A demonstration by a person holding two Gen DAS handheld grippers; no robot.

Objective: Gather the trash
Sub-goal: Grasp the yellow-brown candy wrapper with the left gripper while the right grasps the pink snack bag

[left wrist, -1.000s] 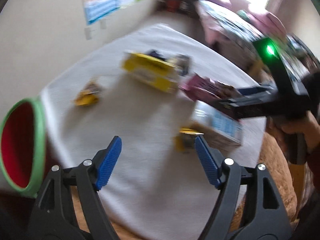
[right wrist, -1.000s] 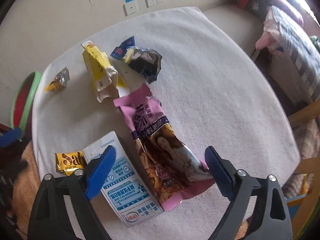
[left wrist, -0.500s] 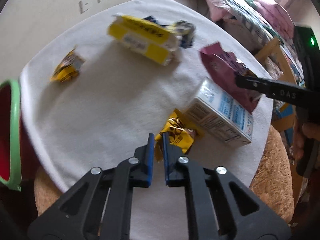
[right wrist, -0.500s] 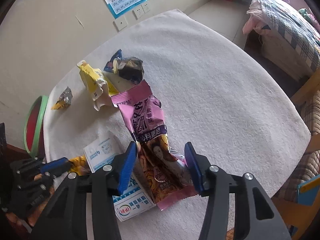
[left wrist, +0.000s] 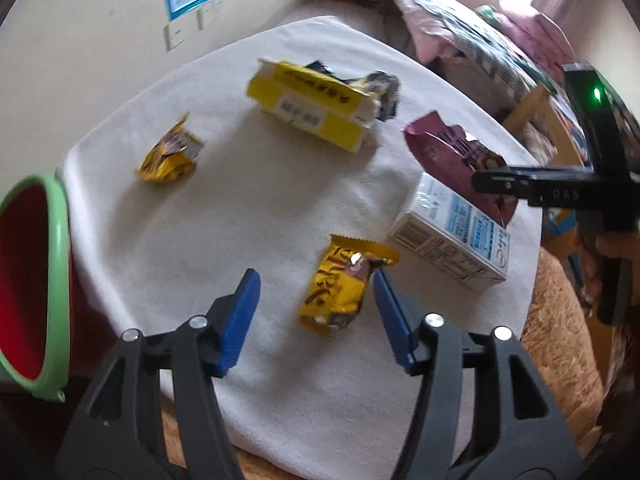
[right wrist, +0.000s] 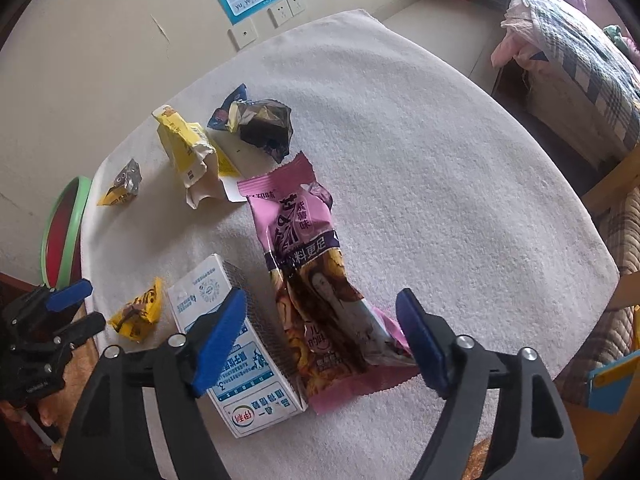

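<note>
While both grippers hang over the white-clothed table (right wrist: 460, 168), the scene reads so:

Left gripper (left wrist: 316, 304): jaws apart and just reopened; the yellow wrapper (left wrist: 340, 288) lies between the blue pads, its right edge close to the right pad, though blur hides whether they touch.
Right gripper (right wrist: 320, 332): jaws spread wide, just reopened, over the lower end of the pink bag (right wrist: 316, 280), pads clear of it.
Milk carton (right wrist: 236, 352): on its side, just beside the pink bag, partly under the right gripper's left pad.
Yellow box (left wrist: 308, 108): torn open, farther back on the cloth.
Dark foil (right wrist: 264, 124): crumpled, behind the yellow box.
Small packet (left wrist: 168, 156): alone near the table's left edge.
Bin (left wrist: 36, 280): green rim, red inside, off the table's left side.
</note>
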